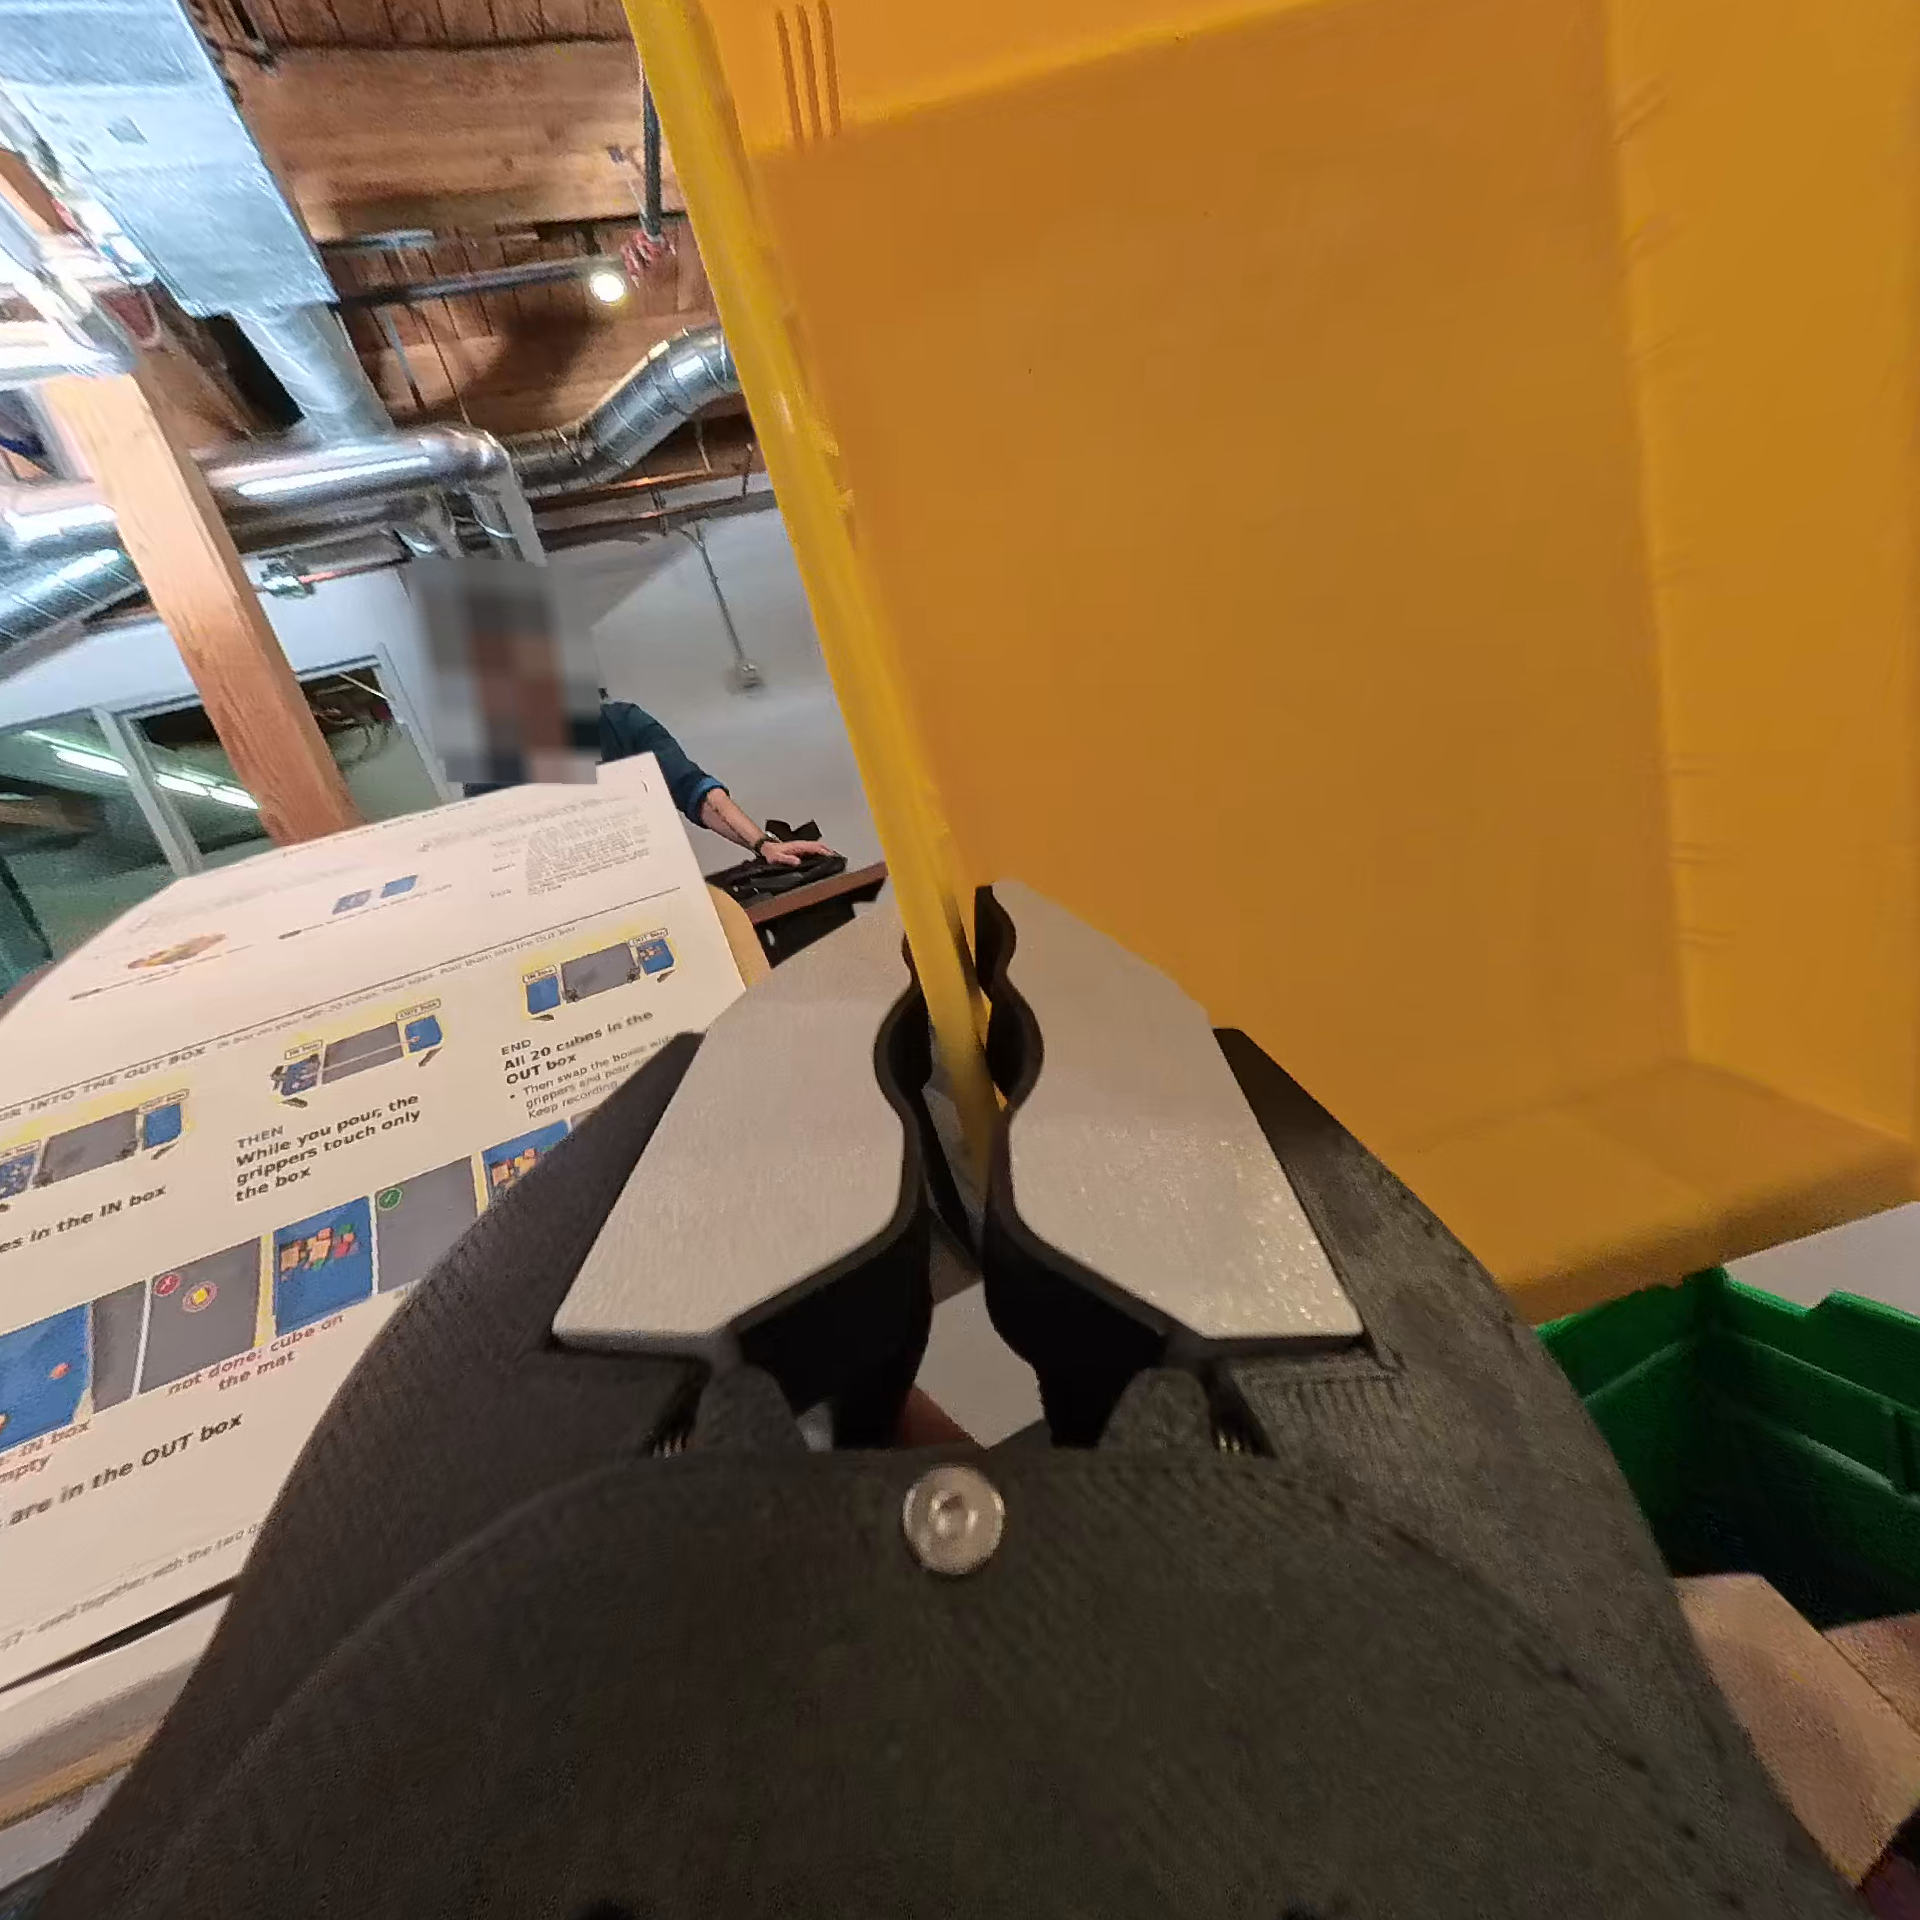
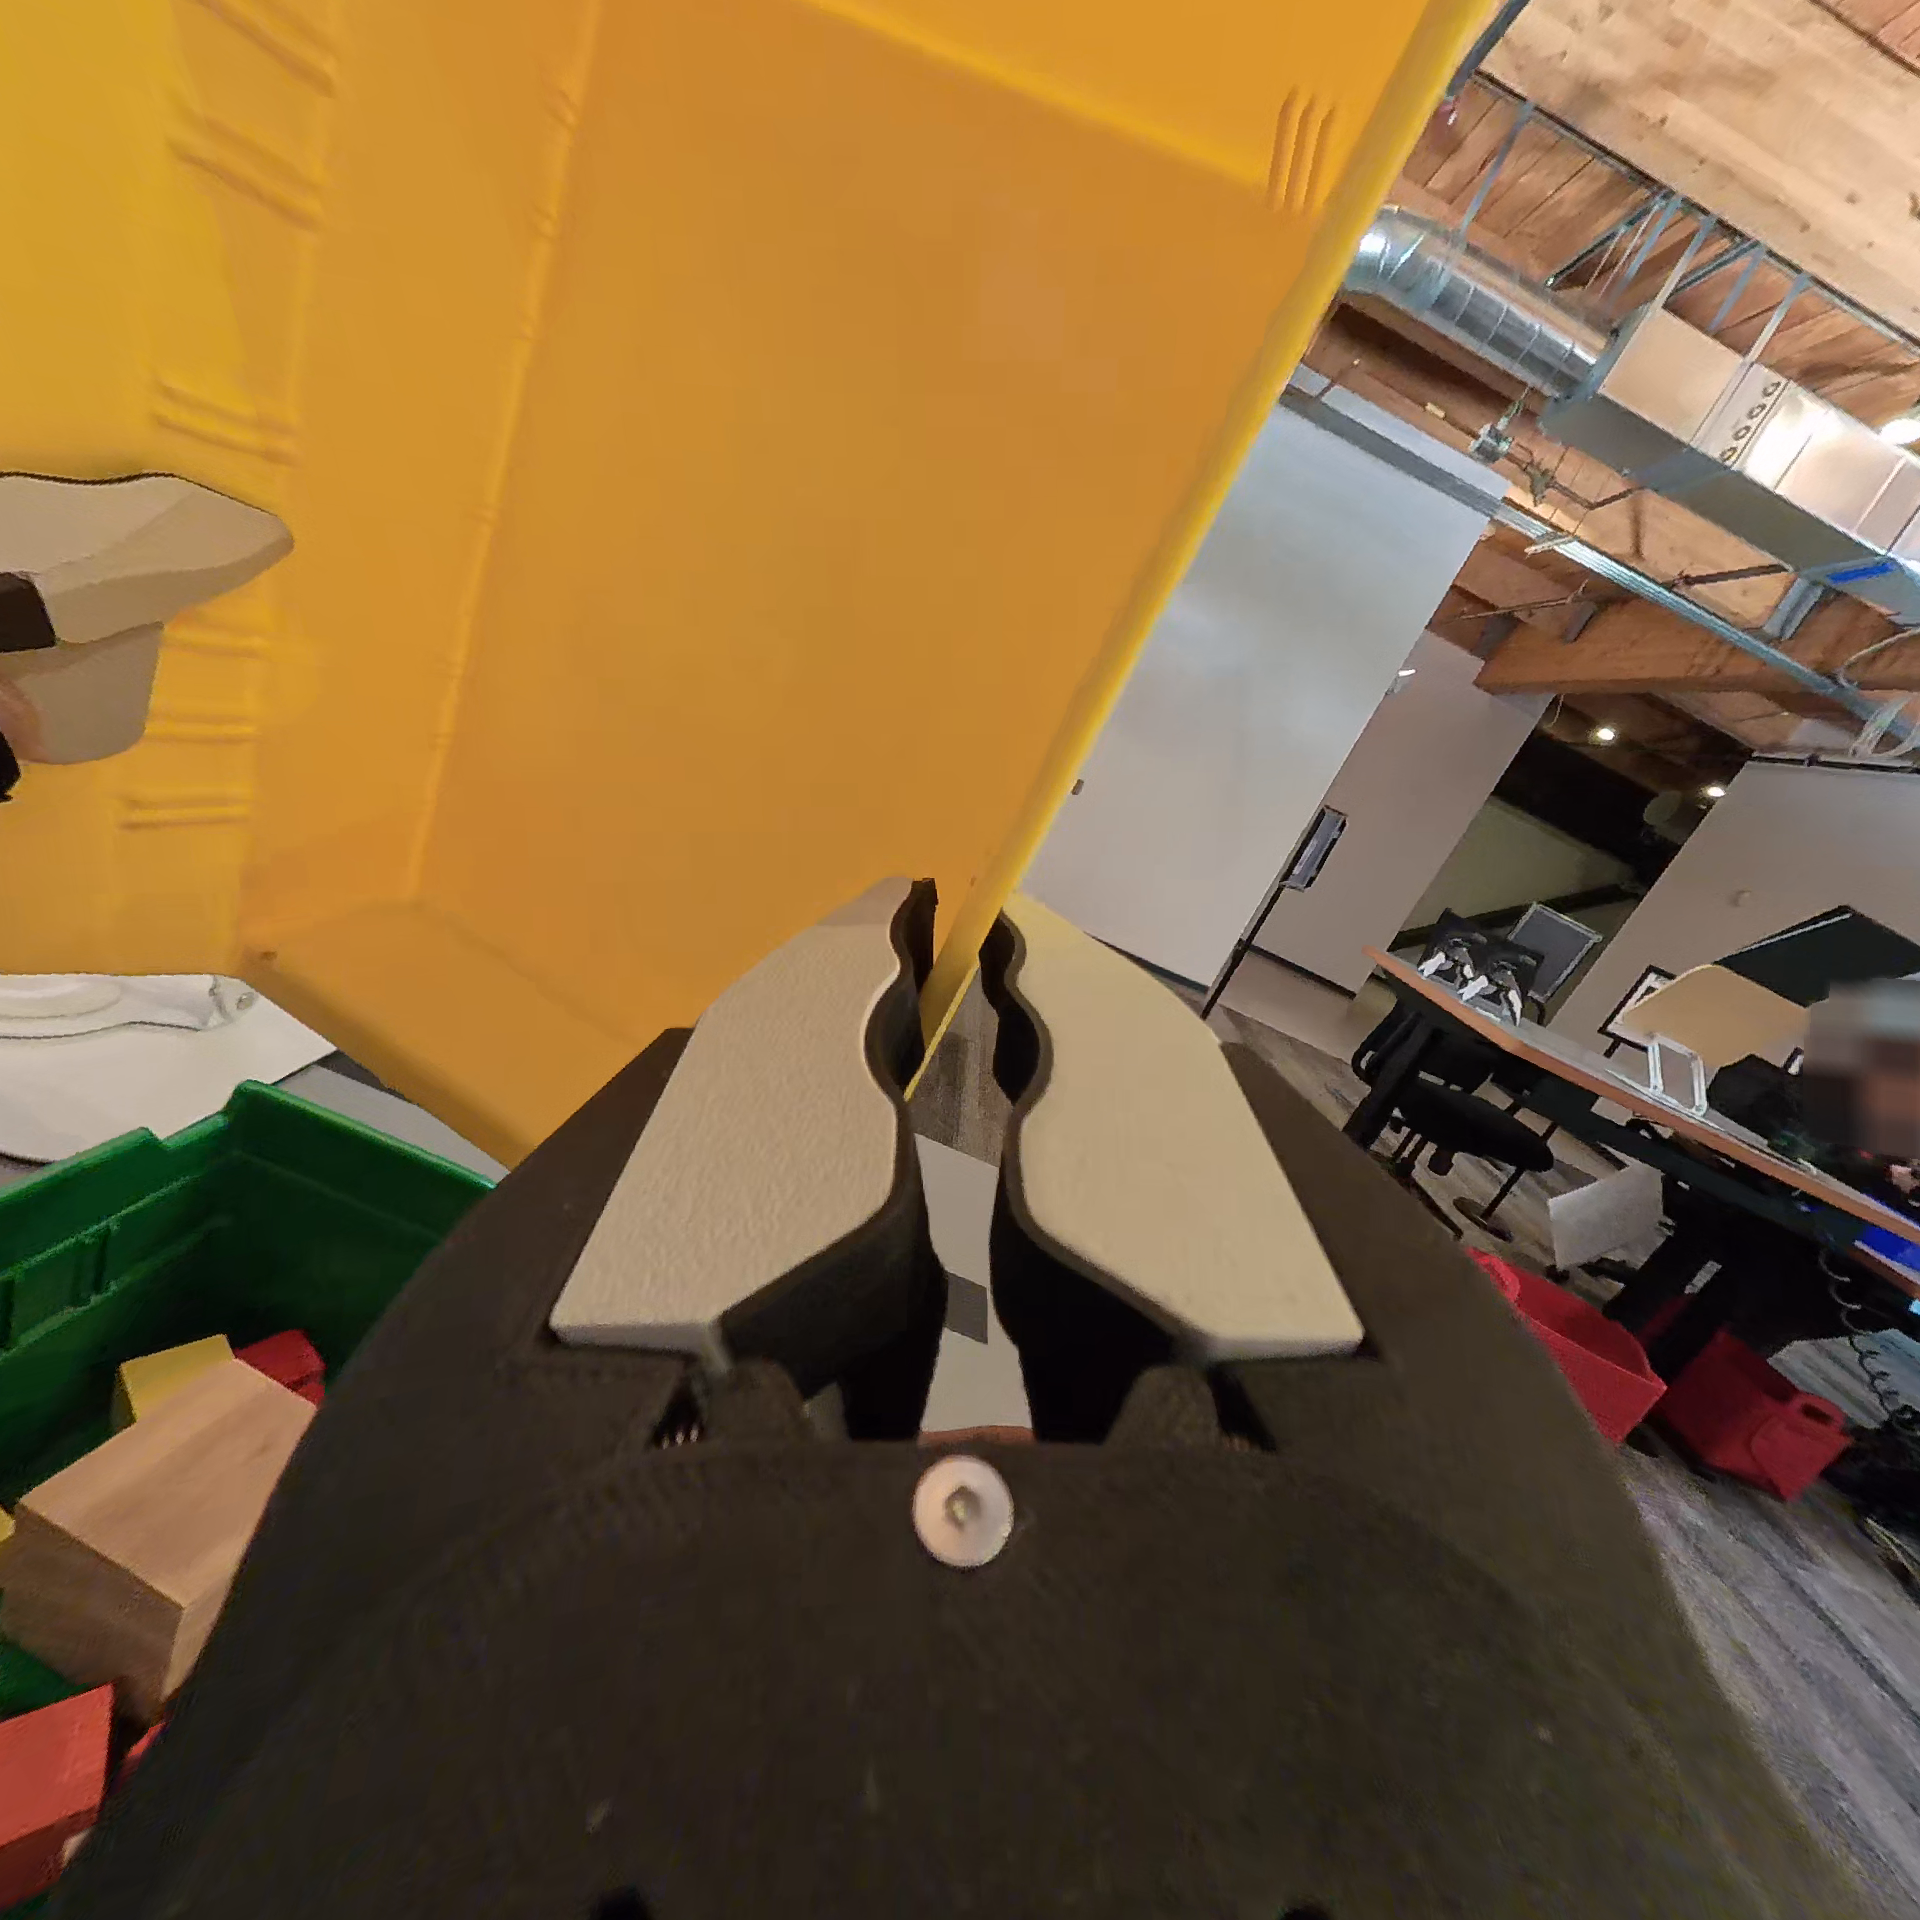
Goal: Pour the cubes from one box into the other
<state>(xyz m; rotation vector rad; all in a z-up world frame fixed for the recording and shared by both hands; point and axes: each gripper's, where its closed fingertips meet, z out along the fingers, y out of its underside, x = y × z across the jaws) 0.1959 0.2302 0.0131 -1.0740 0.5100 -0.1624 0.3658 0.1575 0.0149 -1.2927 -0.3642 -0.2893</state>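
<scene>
A yellow box point(image 1: 1299, 623) is held up high and tipped, its inside bare. My left gripper point(image 1: 951, 935) is shut on one side wall of it. My right gripper point(image 2: 961, 914) is shut on the opposite wall of the yellow box point(image 2: 779, 468). The left gripper's fingers point(image 2: 114, 582) show at the far left of the right wrist view. A green box point(image 2: 208, 1195) sits below the yellow one and holds several cubes: a plain wooden cube point(image 2: 156, 1507), a red cube point(image 2: 52, 1766) and a yellow cube point(image 2: 171, 1371). The green box also shows in the left wrist view point(image 1: 1745, 1434).
A printed instruction sheet point(image 1: 312, 1143) stands at the left. A person's arm point(image 1: 727, 821) rests on a desk behind it. A wooden post point(image 1: 197, 603) rises at the left. At the right are a desk point(image 2: 1662, 1101), chairs and red bins point(image 2: 1662, 1371) on the floor.
</scene>
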